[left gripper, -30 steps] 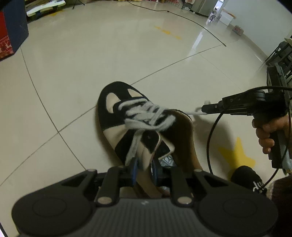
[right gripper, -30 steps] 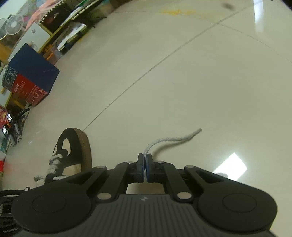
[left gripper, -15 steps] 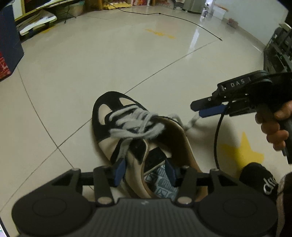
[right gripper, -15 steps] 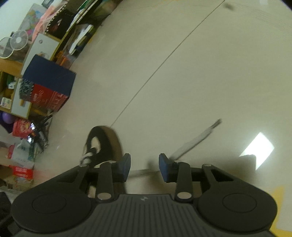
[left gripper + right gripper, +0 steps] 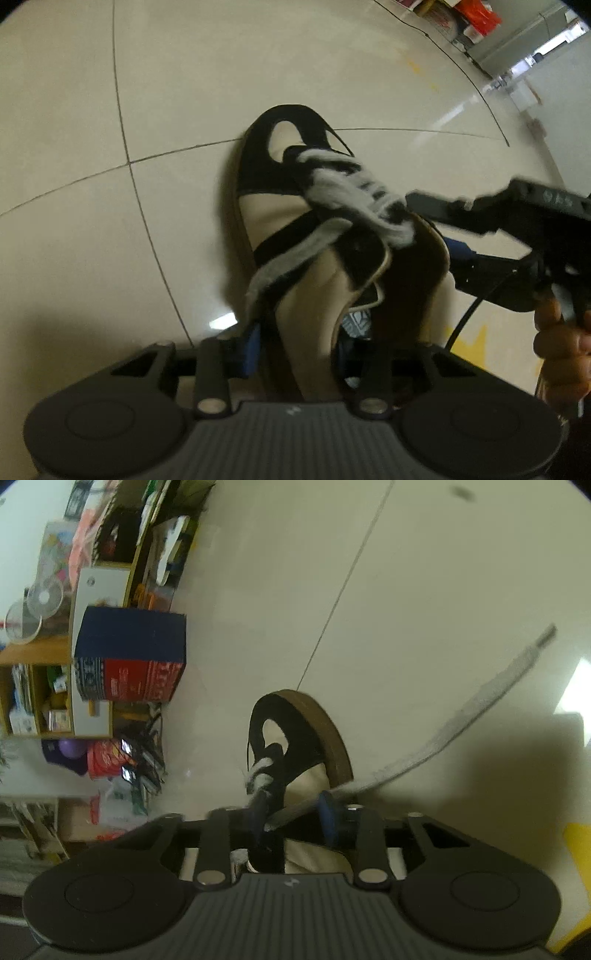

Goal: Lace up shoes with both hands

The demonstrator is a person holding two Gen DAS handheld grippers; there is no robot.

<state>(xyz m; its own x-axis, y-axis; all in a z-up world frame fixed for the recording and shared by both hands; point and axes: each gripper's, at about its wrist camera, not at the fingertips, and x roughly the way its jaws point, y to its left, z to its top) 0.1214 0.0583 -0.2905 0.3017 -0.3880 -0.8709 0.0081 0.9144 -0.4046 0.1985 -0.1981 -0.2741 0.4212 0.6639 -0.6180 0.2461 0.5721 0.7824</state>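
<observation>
Shoe between both open grippers; heel toward the left one.

The shoe (image 5: 295, 206) lies on the tiled floor (image 5: 110, 92), toe pointing away. The left gripper (image 5: 295, 347) has its fingers apart, straddling the heel side wall. The right gripper (image 5: 291, 816), fingers apart, sits at the top eyelets. One lace end (image 5: 480, 709) trails free to the right; the other (image 5: 295, 251) drapes leftward. Shelves (image 5: 44, 657) stand beyond.

Dim indoor light, floor (image 5: 184, 74) glare, motion blur, fisheye edges
</observation>
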